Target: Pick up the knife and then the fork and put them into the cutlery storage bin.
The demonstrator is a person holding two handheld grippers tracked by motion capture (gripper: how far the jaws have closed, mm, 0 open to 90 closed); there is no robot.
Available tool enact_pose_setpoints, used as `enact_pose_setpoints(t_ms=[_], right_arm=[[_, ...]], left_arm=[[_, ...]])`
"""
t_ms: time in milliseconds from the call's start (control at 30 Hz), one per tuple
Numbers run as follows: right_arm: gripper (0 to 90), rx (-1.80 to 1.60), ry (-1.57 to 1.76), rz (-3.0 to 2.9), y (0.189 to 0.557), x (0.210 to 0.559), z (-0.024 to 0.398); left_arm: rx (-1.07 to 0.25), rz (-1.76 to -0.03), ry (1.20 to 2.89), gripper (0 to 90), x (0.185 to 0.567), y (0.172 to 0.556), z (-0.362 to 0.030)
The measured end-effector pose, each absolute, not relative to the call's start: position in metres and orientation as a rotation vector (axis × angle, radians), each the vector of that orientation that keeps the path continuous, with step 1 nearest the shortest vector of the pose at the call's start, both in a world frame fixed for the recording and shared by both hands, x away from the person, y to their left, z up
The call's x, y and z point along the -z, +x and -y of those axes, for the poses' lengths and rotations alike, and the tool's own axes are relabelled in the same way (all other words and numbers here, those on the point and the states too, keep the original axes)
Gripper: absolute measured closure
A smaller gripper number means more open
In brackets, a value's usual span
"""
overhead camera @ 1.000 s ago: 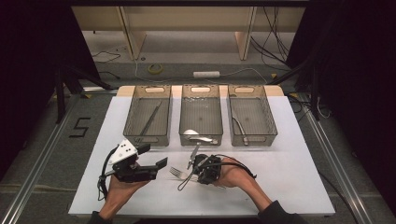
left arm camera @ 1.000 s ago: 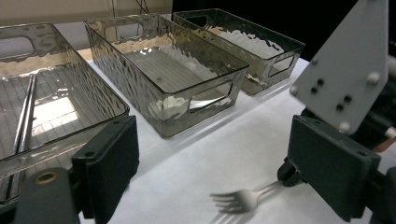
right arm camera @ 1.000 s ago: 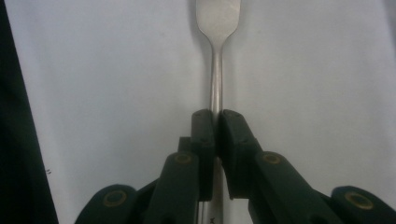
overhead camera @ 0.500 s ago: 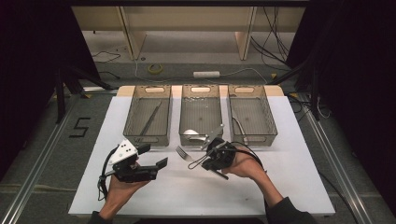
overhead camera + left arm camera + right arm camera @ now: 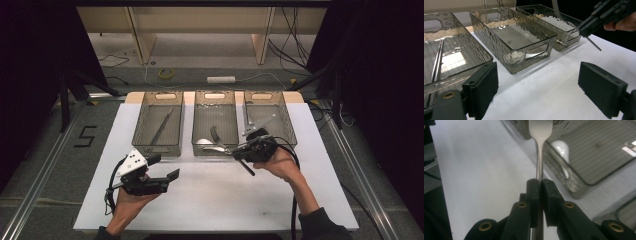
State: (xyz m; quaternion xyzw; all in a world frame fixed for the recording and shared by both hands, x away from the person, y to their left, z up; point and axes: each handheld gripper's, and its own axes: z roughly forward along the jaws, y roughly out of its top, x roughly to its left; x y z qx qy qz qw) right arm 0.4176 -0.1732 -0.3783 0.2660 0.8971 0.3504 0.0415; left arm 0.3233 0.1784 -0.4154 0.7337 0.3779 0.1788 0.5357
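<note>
So the right gripper (image 5: 239, 153) is clamped tight on a fork (image 5: 539, 157); in the right gripper view both black pads are squeezed flat against the handle, with the neck and the base of the tines sticking straight out past the fingertips; the tips of the tines are cut off at the top of that view, so can't say much about them. From the high view the fork head (image 5: 215, 134) points away from that gripper toward the middle bin (image 5: 215, 101), hanging over its near end; the handle end pokes out the back of the jaws, down toward the white table (image 5: 225, 200). Just ahead of the fork and a bit below it there's a spoon (image 5: 560, 148) lying in the bottom of that same bin; fork and spoon look apart, not touching, as far as I can tell.

The left gripper (image 5: 167, 168) is let go, jaws spread wide with nothing between them; in the left gripper view you just see bare table between the two pads. It sits low over the table on the near side; ahead of it is the left bin (image 5: 159, 102) with a long thin metal utensil (image 5: 161, 127) lying in it; can't tell if it's a knife or what. Off beside the right gripper is the right bin (image 5: 280, 107), just next to the hand (image 5: 282, 165) holding it.
</note>
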Motion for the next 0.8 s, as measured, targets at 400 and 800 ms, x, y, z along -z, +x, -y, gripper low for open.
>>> enact_pose_setpoints(t_ms=[400, 800], right_arm=[[84.7, -1.179, 0.977, -2.584, 0.431, 0.367, 0.215], [84.7, -1.205, 1.107, -2.442, 0.456, 0.345, 0.243]], left_arm=[[-0.425, -0.902, 1.746, 16.2, 0.415, 0.323, -0.178], [-0.427, -0.911, 1.736, 16.2, 0.416, 0.324, -0.179]])
